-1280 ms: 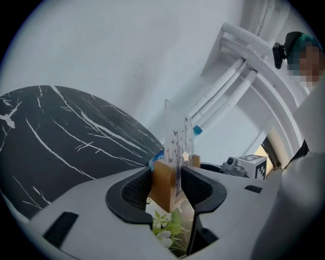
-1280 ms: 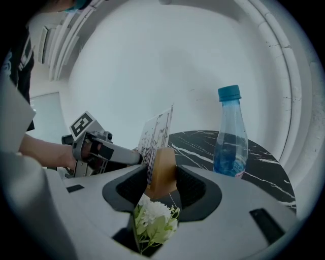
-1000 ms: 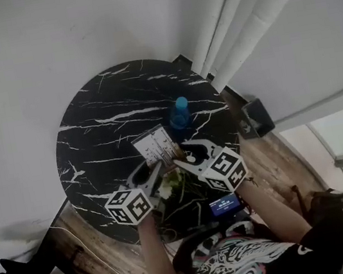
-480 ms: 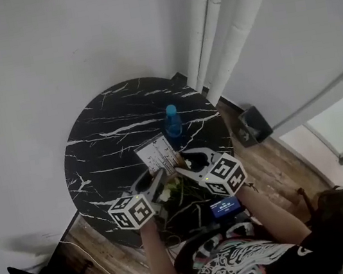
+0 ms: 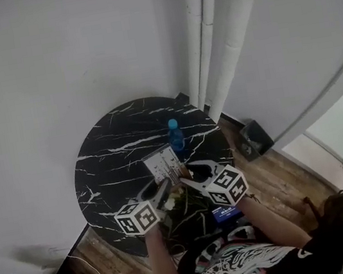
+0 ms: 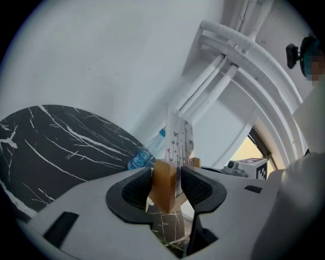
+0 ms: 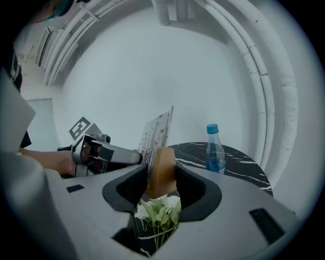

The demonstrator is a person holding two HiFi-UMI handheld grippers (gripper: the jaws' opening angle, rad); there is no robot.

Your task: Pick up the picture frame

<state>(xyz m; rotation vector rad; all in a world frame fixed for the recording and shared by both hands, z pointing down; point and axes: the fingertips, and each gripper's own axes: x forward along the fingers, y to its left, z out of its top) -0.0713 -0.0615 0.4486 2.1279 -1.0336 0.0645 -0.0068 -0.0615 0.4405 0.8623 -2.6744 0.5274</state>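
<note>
**Wood, marble, plastic**

The picture frame (image 5: 163, 165) has smooth pale wood and a paper-like printed face. The table (image 5: 116, 155) is glossy black, white-veined marble. The bottle (image 5: 175, 135) is clear blue plastic. The left gripper (image 6: 167, 185) and right gripper (image 7: 161, 180) are matt grey plastic.

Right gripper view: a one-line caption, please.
The right gripper and left gripper clamp the picture frame; flowers below, bottle on the table behind.

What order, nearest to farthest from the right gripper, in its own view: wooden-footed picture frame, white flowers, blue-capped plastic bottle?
1. Wooden-footed picture frame, clamped between its jaws.
2. White flowers, just below the jaws.
3. Blue-capped plastic bottle, farther off at right.
</note>
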